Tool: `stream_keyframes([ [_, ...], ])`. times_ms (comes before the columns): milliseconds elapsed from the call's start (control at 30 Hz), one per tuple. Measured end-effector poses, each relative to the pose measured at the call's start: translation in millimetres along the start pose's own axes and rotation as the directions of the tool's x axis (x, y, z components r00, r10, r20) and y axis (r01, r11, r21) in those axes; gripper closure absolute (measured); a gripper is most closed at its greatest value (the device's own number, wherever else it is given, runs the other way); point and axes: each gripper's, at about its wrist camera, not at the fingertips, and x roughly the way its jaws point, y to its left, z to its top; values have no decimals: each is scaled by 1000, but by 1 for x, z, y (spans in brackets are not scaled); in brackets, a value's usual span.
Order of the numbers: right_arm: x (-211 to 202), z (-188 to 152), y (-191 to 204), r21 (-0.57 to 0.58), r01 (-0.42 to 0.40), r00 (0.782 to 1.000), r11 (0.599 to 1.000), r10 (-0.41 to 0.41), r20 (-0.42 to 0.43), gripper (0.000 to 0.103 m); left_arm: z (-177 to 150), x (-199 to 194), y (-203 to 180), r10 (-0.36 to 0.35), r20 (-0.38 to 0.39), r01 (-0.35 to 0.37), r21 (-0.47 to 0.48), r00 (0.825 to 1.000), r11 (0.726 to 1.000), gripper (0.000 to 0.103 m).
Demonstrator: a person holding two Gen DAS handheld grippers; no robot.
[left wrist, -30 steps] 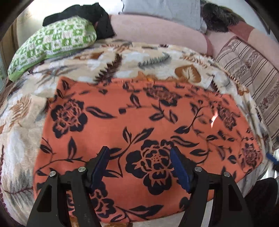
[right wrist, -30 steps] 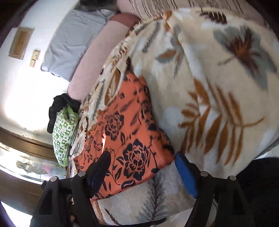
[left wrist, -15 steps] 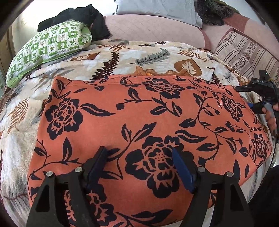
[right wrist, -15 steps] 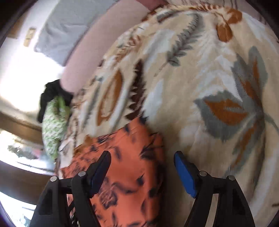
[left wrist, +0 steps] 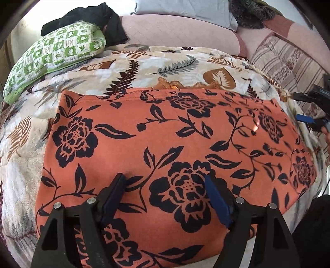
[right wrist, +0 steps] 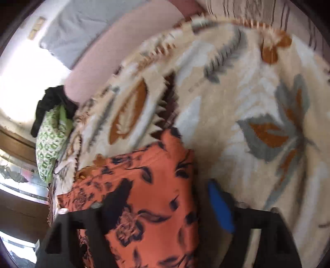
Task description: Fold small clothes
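a leaf-print blanket [left wrist: 185,61] is carrying the orange floral cloth [left wrist: 165,134]; its right edge is lying at six o'clock between the right tool [right wrist: 167,195], which is gaping wider, gripping nothing.

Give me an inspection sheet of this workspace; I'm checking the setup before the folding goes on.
Surface: cream leaf-print fleece blanket over a bed.
Job's things: orange cloth with black flower print, spread flat on the blanket.
Clutter: green-and-white checked pillow with a black garment behind it; striped cushion at the right.
Grippers: left tongs open over the cloth's near part, jaws just opened further, nothing pinched; right tongs open astride the cloth's right edge, jaws just opened further, view blurred.
Cables: thin dark cable at the right edge.
Surroundings: pink padded headboard; grey pillow.
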Motion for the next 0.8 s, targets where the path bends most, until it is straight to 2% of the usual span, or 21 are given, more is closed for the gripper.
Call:
stream_keyframes([
  [67, -27, -14, 12, 11, -73, 997, 997, 73, 30, 21, 0, -14, 5, -9, 26, 10, -36, 1000, 999, 24],
  [133, -42, -38, 27, 41, -205, 979, 978, 205, 3, 19, -4, -26, 6, -7, 47, 9, -42, 999, 999, 24],
  [200, -38, -68, 36, 93, -342, 934, 935, 350, -79, 19, -10, -34, 9, 2, 57, 0, -35, 998, 999, 24],
  [233, -33, -82, 36, 122, -386, 911, 914, 399, -105, 19, -15, -36, 12, 13, 53, -11, -35, 998, 999, 24],
  [267, -27, -96, 30, 163, -399, 900, 903, 419, -118, 19, -19, -37, 16, 27, 43, -25, -39, 999, 999, 24],
  [300, -21, -108, 20, 202, -376, 908, 904, 403, -113, 19, -23, -38, 23, 39, 31, -38, -49, 999, 998, 24],
  [333, -15, -118, 6, 242, -328, 926, 913, 361, -108, 19, -28, -39, 31, 55, 19, -53, -67, 998, 996, 24],
  [367, -8, -128, -13, 293, -245, 951, 924, 288, -114, 19, -33, -40, 40, 70, 7, -69, -89, 998, 994, 24],
  [400, -4, -135, -30, 347, -234, 952, 908, 287, -107, 20, -37, -42, 51, 84, -7, -84, -118, 996, 989, 24],
  [433, -7, -139, -40, 387, -300, 935, 872, 349, -63, 20, -41, -45, 63, 90, -13, -91, -149, 996, 985, 24],
  [467, -13, -140, -43, 405, -300, 935, 864, 351, -54, 20, -44, -50, 74, 86, -11, -86, -183, 996, 979, 24],
  [500, -18, -138, -44, 397, -288, 940, 871, 336, -57, 20, -48, -56, 84, 75, -2, -74, -216, 997, 974, 24],
  [633, -36, -128, -26, 241, -316, 943, 918, 331, -24, 19, -59, -77, 108, 11, 48, 4, -298, 999, 954, 24],
  [700, -21, -132, -27, 234, -253, 961, 939, 272, -52, 19, -63, -70, 118, -37, 26, 43, -329, 999, 943, 25],
  [733, -12, -135, -34, 248, -243, 961, 938, 267, -67, 19, -66, -58, 123, -66, -28, 52, -347, 997, 936, 44],
  [767, -10, -137, -38, 265, -271, 955, 926, 292, -46, 19, -68, -47, 128, -51, -85, 17, -361, 995, 932, 61],
  [800, -14, -138, -41, 269, -277, 954, 923, 297, -39, 19, -70, -46, 131, -6, -99, -30, -361, 995, 932, 80],
])
